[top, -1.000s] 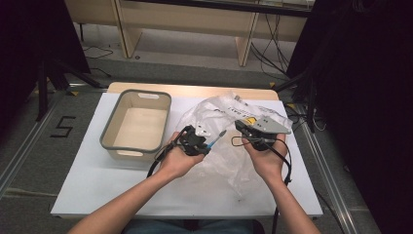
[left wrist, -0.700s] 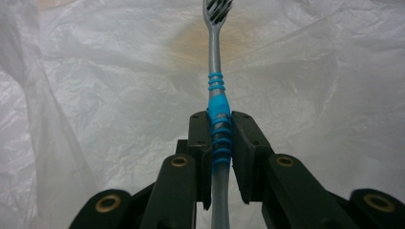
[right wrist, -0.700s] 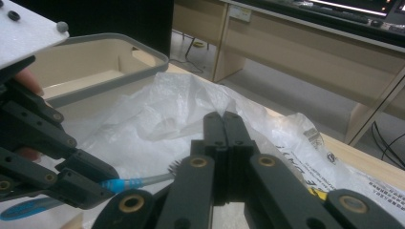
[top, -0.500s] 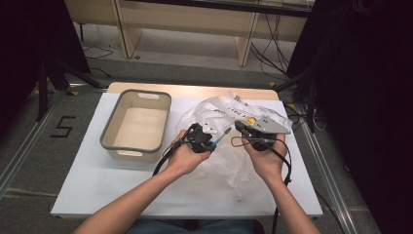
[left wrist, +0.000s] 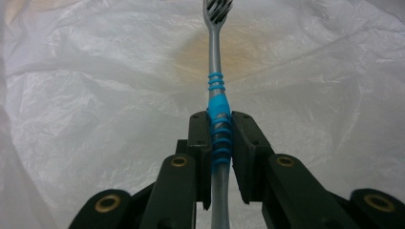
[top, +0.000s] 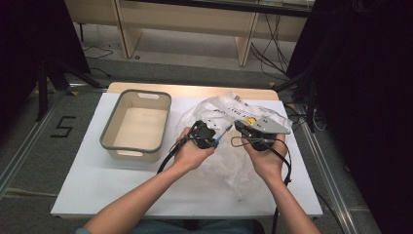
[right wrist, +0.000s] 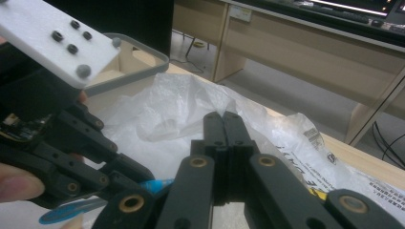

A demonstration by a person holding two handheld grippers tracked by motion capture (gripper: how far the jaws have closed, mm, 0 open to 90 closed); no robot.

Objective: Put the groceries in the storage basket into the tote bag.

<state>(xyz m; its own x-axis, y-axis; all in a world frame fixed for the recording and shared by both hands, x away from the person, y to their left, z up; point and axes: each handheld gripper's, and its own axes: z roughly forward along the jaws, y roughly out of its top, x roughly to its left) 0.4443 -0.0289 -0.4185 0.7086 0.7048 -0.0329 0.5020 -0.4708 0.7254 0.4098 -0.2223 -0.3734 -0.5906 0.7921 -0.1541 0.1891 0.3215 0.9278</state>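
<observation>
A grey toothbrush with a blue ribbed grip is clamped by its handle in my left gripper, bristles pointing away over a crumpled white plastic bag. From above, the left gripper holds the toothbrush over the bag, close to my right gripper. The right gripper has its jaws pressed together with nothing visible between them. Just to its left is the left gripper with the toothbrush's blue part.
A beige bin with a grey rim stands empty on the left half of the white table; its rim lies beyond the bag. Wooden desks and cables are on the floor behind the table.
My left hand has carried the toothbrush to the right, closer to the right gripper and further over the bag. The right hand has stayed put.
</observation>
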